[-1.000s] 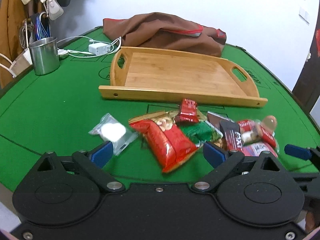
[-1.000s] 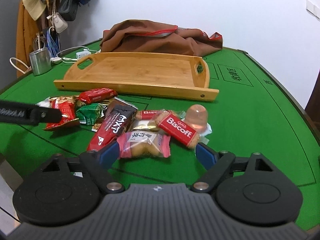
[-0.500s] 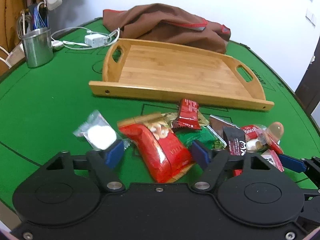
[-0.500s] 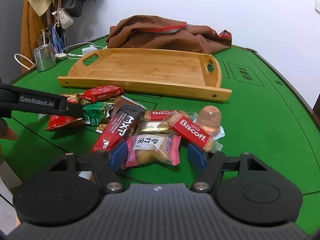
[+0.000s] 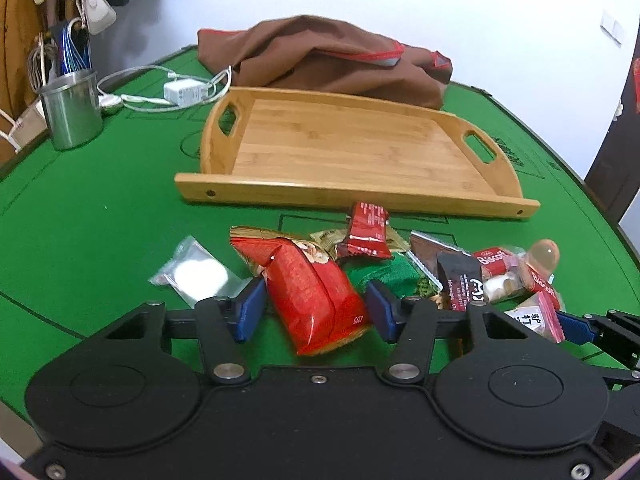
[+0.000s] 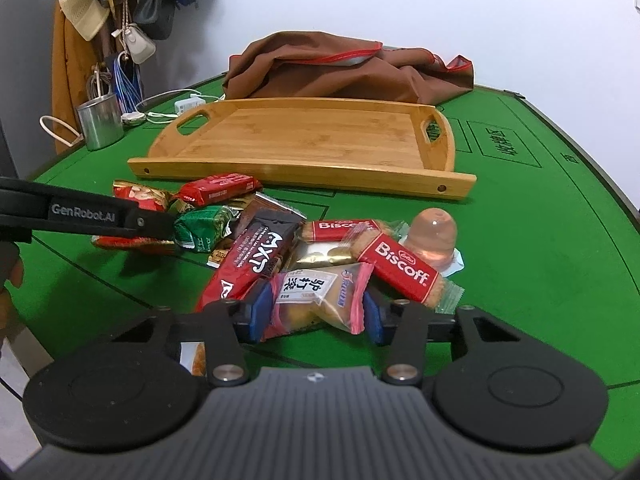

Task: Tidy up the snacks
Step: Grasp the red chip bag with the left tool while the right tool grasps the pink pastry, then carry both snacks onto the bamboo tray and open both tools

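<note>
A pile of snacks lies on the green table in front of an empty bamboo tray (image 5: 344,148) (image 6: 304,140). My left gripper (image 5: 316,308) has its jaws closed in on both sides of a large red snack bag (image 5: 312,292), which rests on the table. My right gripper (image 6: 312,312) has its jaws pressed against a pink-wrapped pastry (image 6: 320,300). Beside it lie a Biscoff biscuit (image 6: 400,268), a dark chocolate bar (image 6: 256,256), a jelly cup (image 6: 434,236), a green packet (image 6: 204,224) and a small red packet (image 5: 366,232).
A clear packet with a white disc (image 5: 196,272) lies left of the pile. A steel cup (image 5: 72,108), a charger with cable (image 5: 184,90) and a brown cloth (image 5: 328,60) sit at the back. Bags hang at the far left.
Both grippers moved forward over the pile and narrowed their jaws. The left now grips the red bag, the right the pink pastry.
</note>
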The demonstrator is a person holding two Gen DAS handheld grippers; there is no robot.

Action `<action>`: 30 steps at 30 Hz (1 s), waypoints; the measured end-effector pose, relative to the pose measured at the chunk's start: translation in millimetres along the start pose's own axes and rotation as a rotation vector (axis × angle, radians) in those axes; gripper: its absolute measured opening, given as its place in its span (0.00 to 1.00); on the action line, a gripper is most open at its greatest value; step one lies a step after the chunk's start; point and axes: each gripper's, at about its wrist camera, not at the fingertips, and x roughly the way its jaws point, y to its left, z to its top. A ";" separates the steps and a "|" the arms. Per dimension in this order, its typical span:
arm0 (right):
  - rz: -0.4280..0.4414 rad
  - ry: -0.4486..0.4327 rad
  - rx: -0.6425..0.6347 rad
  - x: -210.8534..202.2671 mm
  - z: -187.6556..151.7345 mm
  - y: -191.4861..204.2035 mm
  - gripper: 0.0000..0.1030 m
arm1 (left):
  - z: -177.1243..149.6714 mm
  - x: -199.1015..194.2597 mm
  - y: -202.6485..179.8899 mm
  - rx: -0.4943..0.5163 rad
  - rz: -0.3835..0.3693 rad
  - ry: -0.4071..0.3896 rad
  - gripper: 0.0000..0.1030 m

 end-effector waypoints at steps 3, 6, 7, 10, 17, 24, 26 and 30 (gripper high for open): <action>-0.002 -0.002 -0.005 -2.0 -0.6 0.3 0.48 | 1.0 -7.1 0.3 0.015 0.009 -0.021 0.50; 0.003 -0.007 0.002 -6.2 -0.2 -0.8 0.45 | 1.3 -11.8 1.5 0.015 0.000 -0.024 0.49; 0.004 -0.012 0.005 -8.4 0.1 -1.3 0.44 | 1.0 -13.1 2.0 0.015 -0.003 -0.024 0.49; 0.007 -0.024 0.013 -13.1 2.2 -3.6 0.40 | 0.3 -16.4 1.5 0.025 -0.004 -0.027 0.49; 0.001 -0.025 0.019 -13.6 3.7 -3.8 0.37 | 0.0 -20.7 0.6 0.040 -0.009 -0.032 0.48; 0.015 -0.025 0.032 -16.4 4.3 -6.2 0.34 | -0.9 -25.2 1.6 0.048 -0.012 -0.038 0.48; 0.023 -0.029 0.040 -17.8 5.6 -7.6 0.32 | 0.1 -27.5 2.0 0.051 -0.014 -0.043 0.48; 0.027 -0.028 0.056 -17.5 6.5 -9.5 0.30 | 2.4 -33.0 1.9 0.063 -0.008 -0.064 0.48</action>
